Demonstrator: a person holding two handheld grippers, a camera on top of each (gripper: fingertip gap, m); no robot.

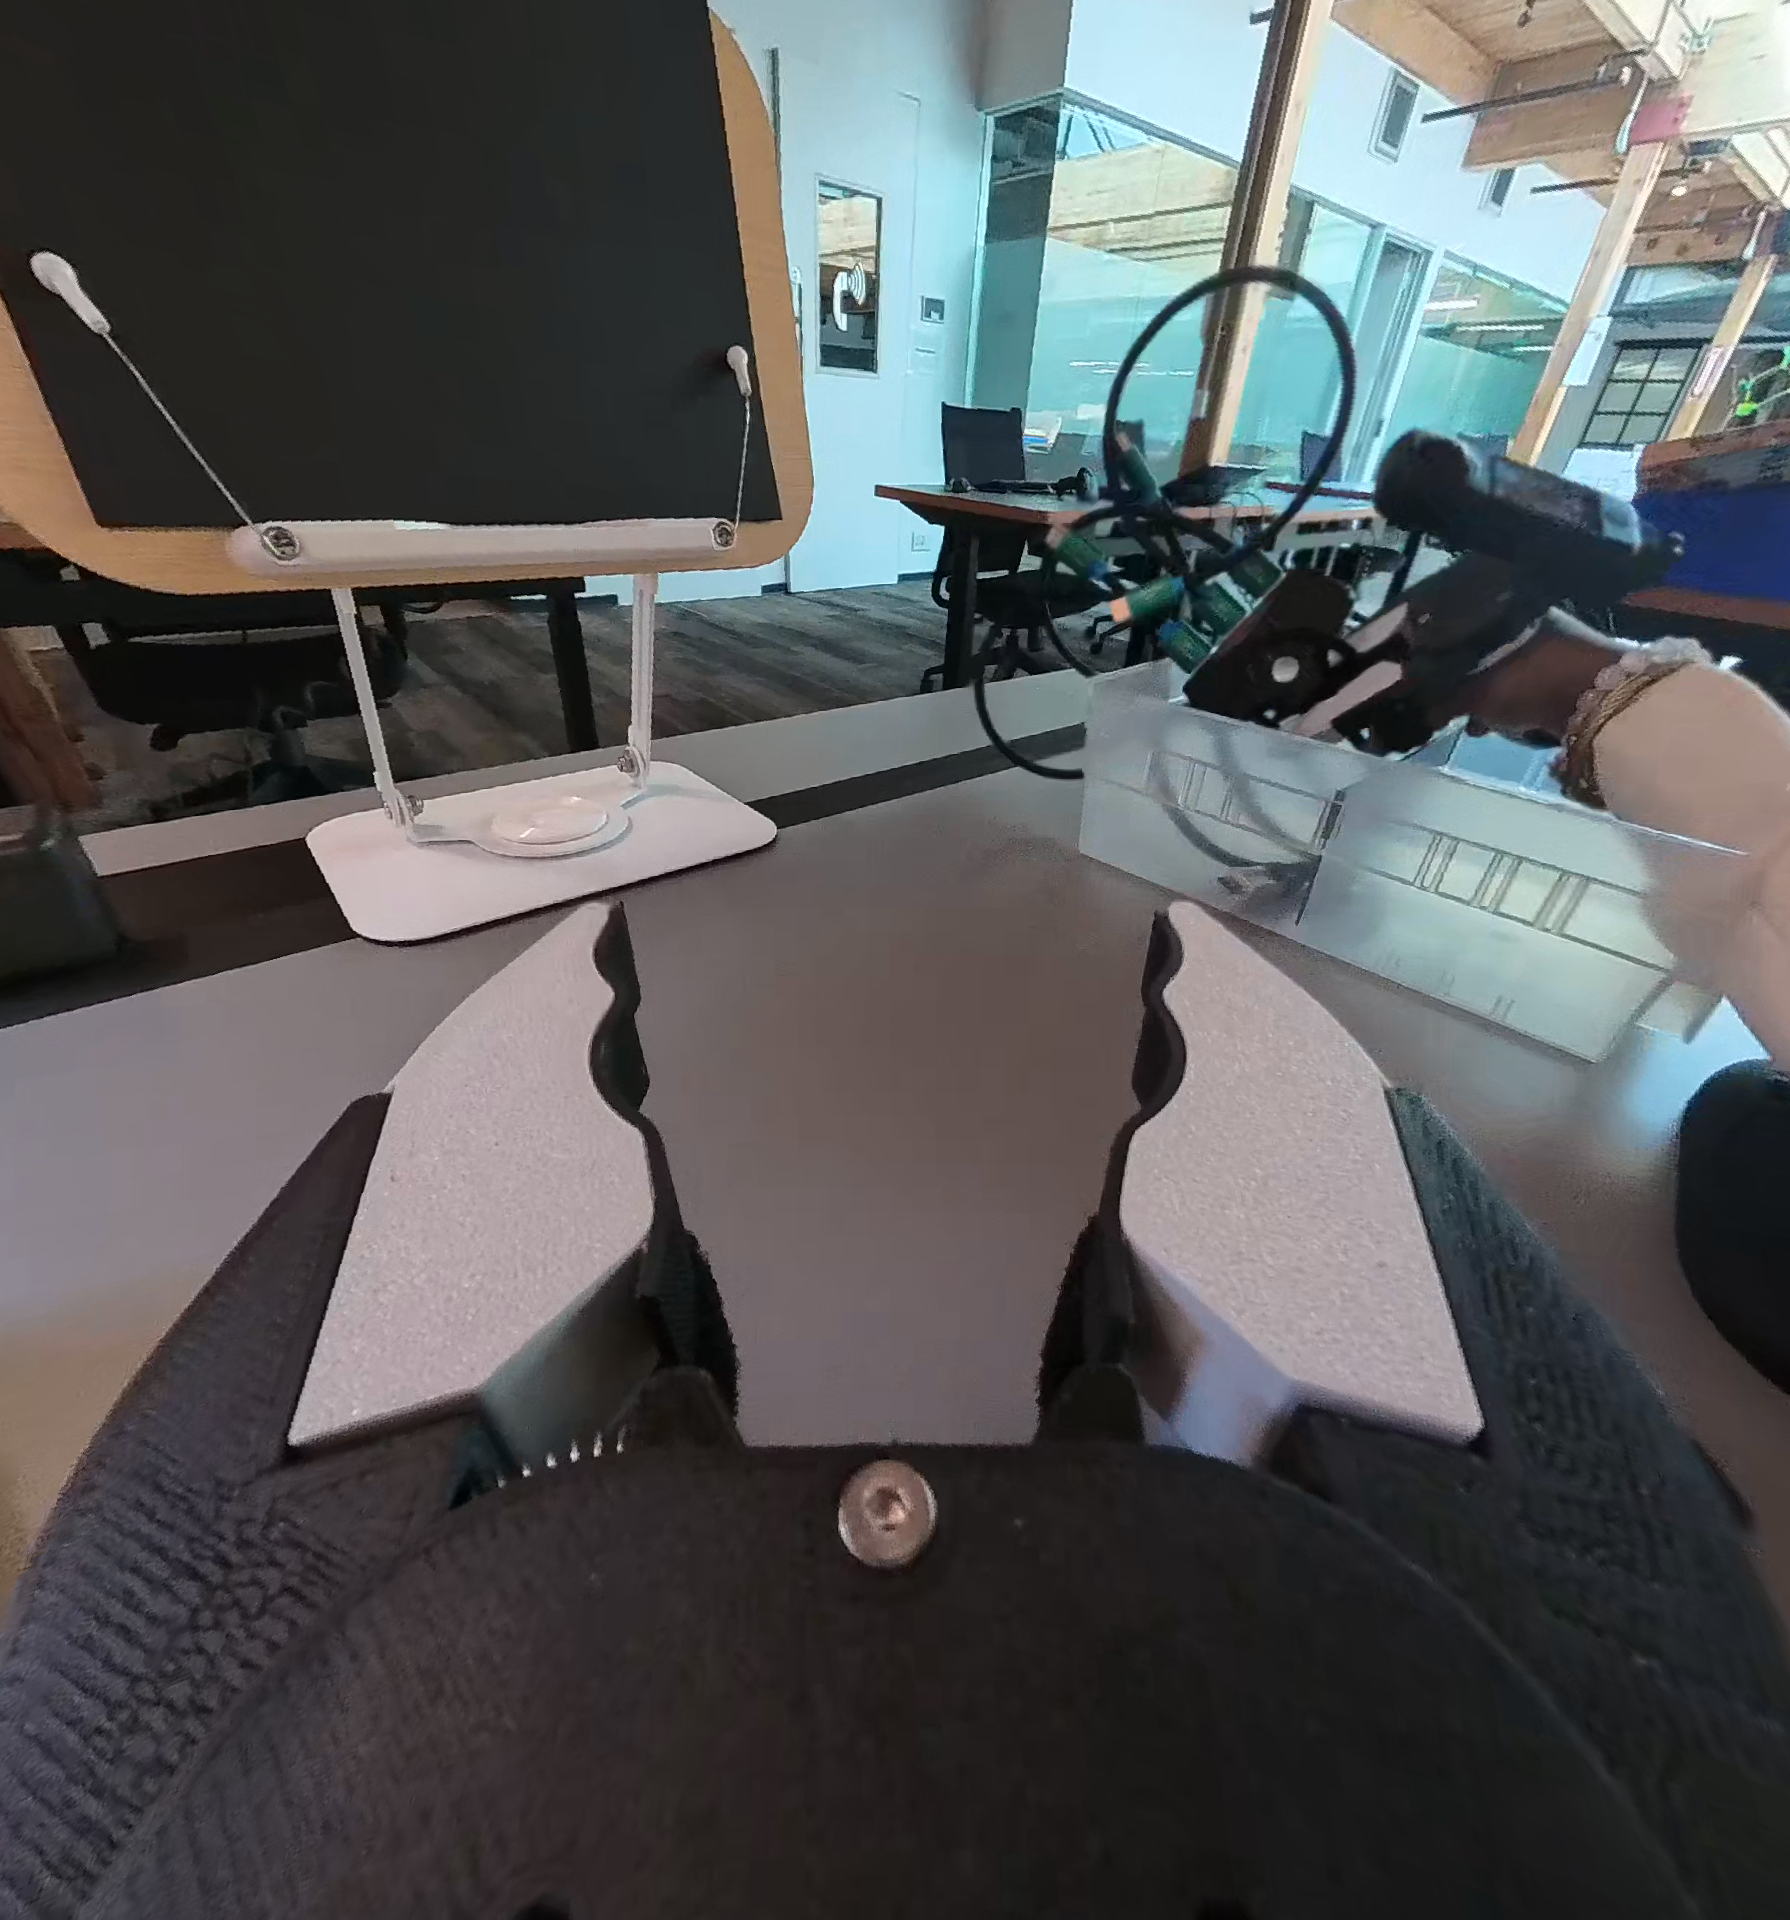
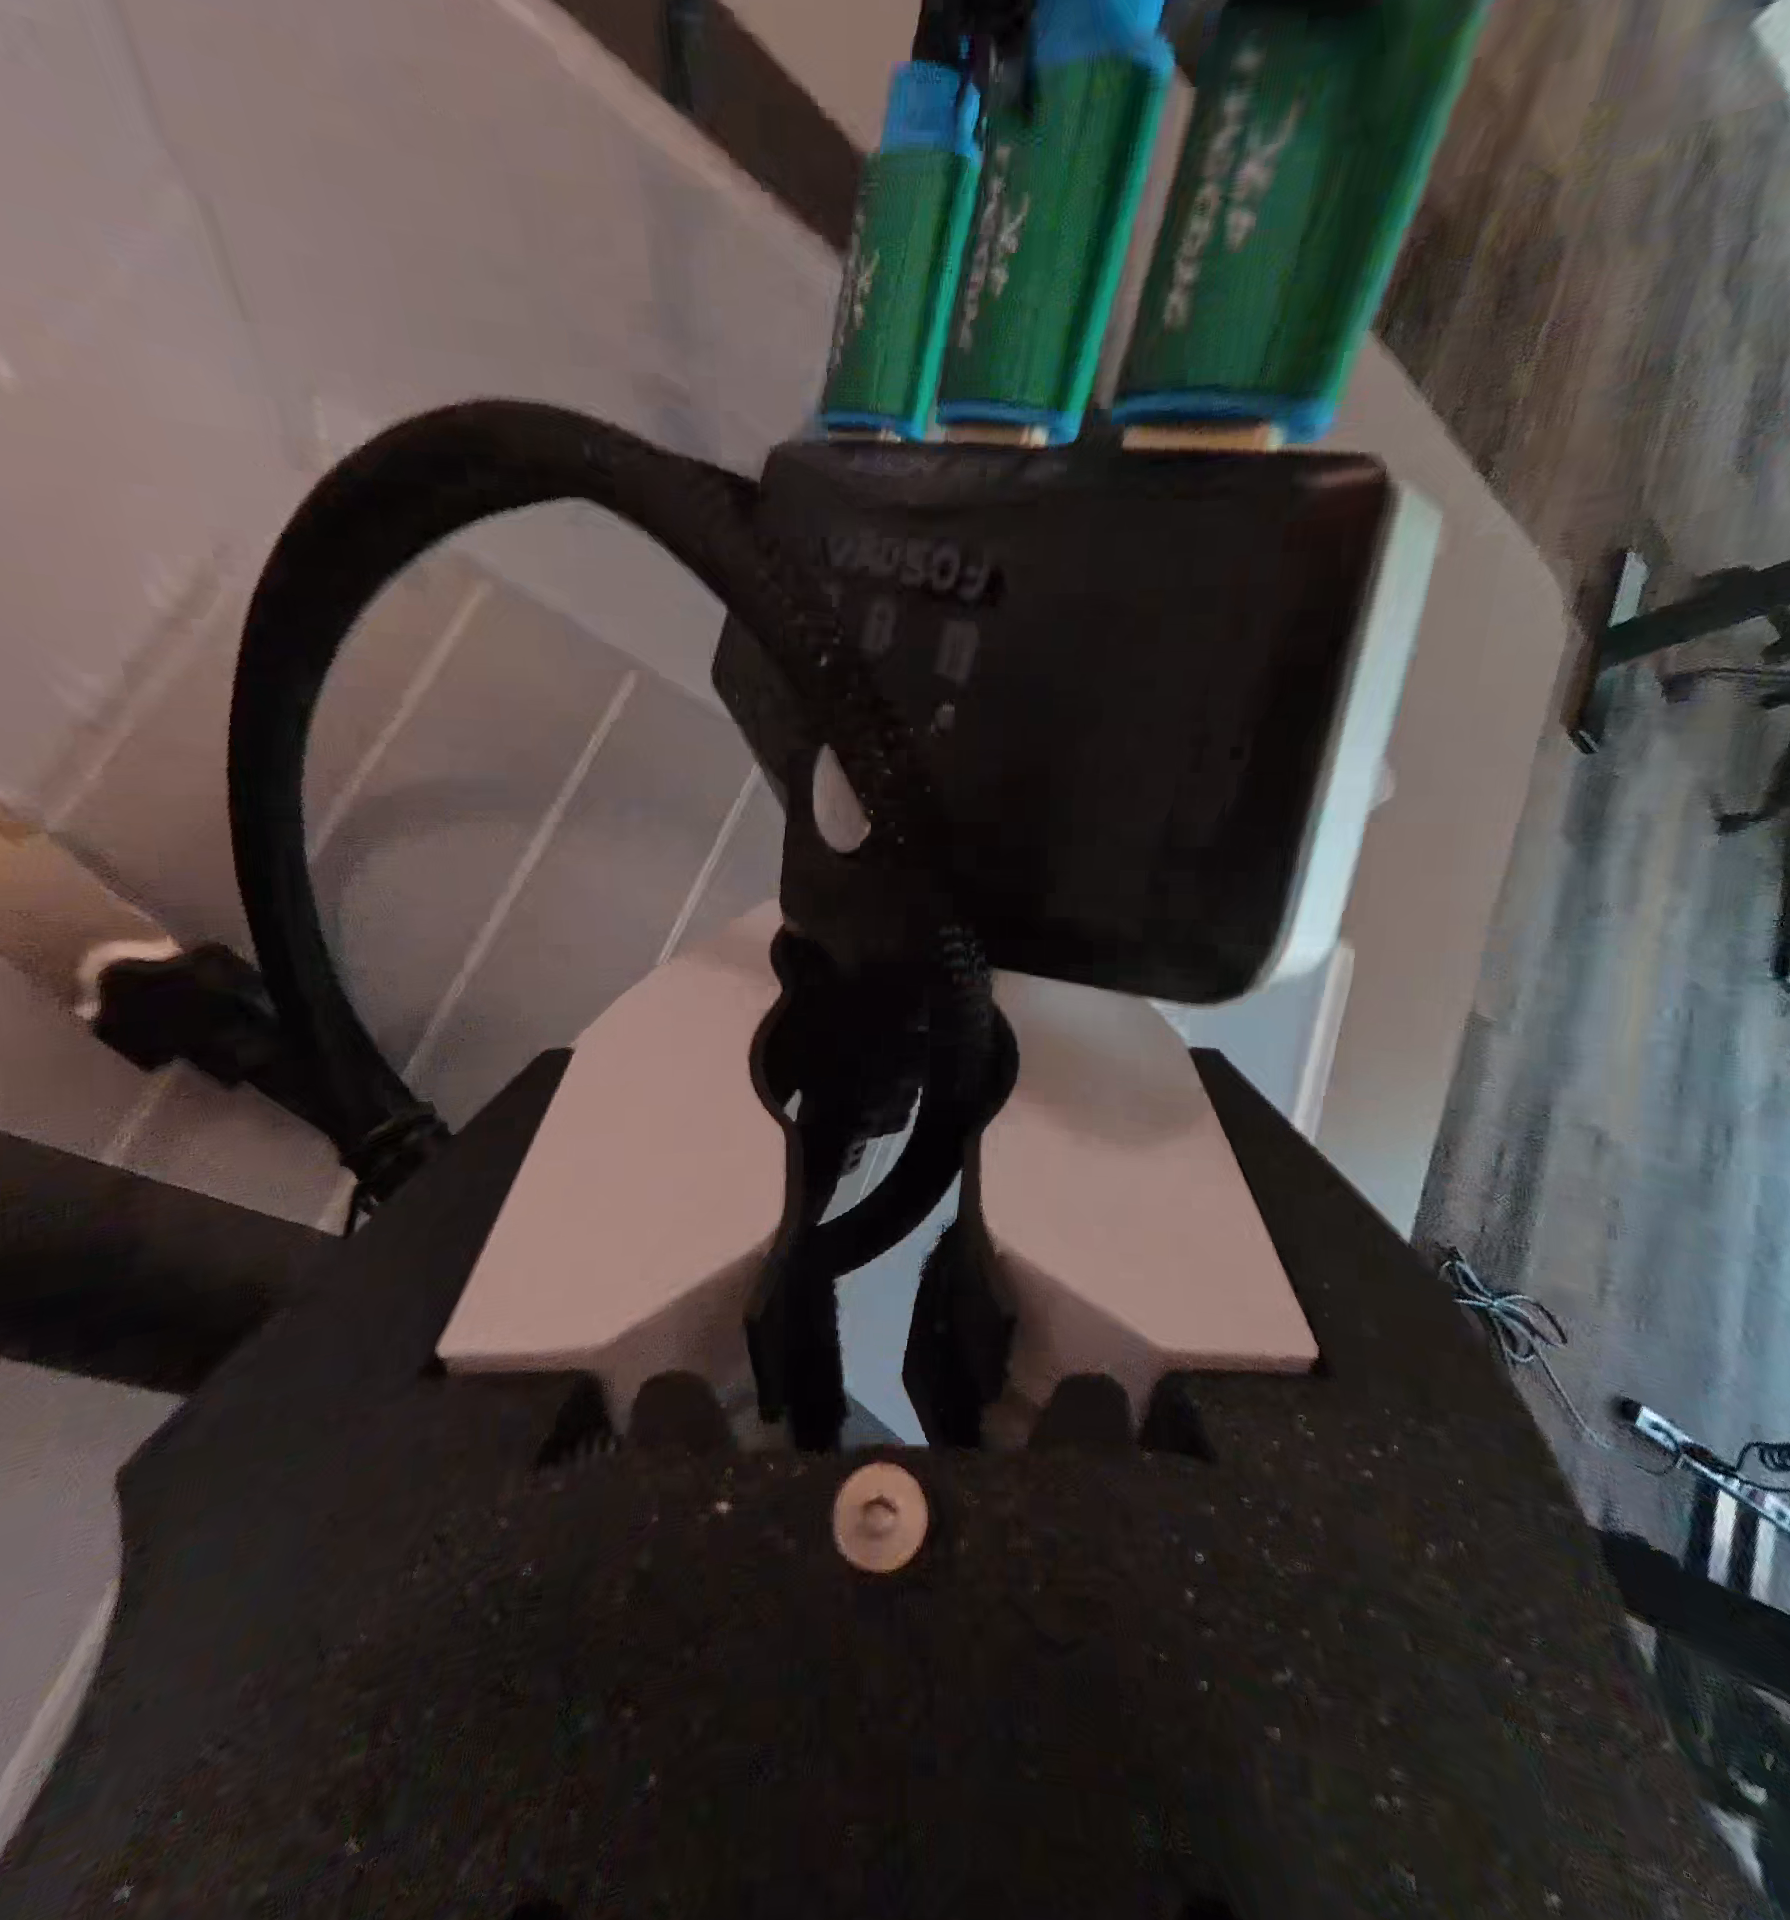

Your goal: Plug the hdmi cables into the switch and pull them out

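Dark desk [image 1: 870, 1039]: left gripper [image 1: 886, 940] held apart, empty; switch [image 2: 1067, 727] with plugged hdmi cables [image 2: 1036, 239] clamped in right gripper [image 2: 886, 1049]

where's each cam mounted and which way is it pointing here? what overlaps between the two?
Left wrist view: on the left tool, low over the dark table, looking forward between its open fingers toward the book stand and clear bin; own fingers show, plus the person's right hand.
Right wrist view: on the right tool, looking along fingers shut on the black switch, three green plugs seated in its far edge.
Shared: the switch, the clear bin and the right tool show in both.
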